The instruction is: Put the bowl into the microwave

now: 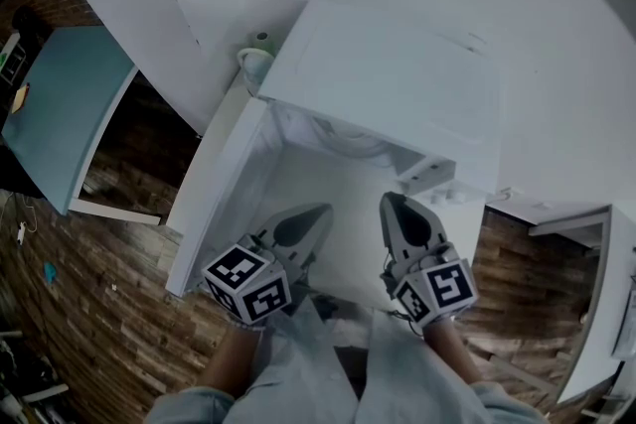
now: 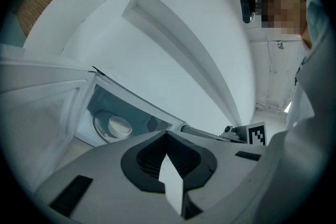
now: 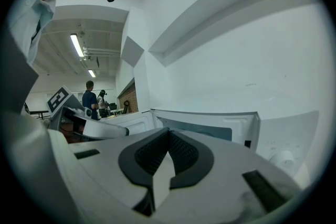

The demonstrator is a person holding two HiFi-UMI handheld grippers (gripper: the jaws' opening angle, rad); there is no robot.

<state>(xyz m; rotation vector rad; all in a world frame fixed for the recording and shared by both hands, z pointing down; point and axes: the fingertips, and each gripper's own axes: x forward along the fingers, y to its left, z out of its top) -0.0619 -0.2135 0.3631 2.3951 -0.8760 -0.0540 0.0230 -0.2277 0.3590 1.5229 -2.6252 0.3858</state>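
Observation:
A white microwave (image 1: 388, 84) stands on a white table with its door (image 1: 224, 184) swung open to the left. In the left gripper view a small white bowl (image 2: 119, 126) sits on the round turntable inside the cavity. In the head view the microwave's top hides most of the inside. My left gripper (image 1: 316, 213) and right gripper (image 1: 393, 204) hover side by side in front of the opening, both shut with nothing between the jaws. The left gripper (image 2: 167, 136) points towards the cavity, and the right gripper (image 3: 168, 135) faces the opening (image 3: 210, 126) and the control panel (image 3: 286, 157).
A white cup (image 1: 256, 63) stands on the table (image 1: 199, 164) behind the microwave's left corner. A blue table (image 1: 60, 104) lies to the far left over the wood-pattern floor (image 1: 109, 313). A white wall rises behind the microwave. People stand far off in the right gripper view (image 3: 90, 97).

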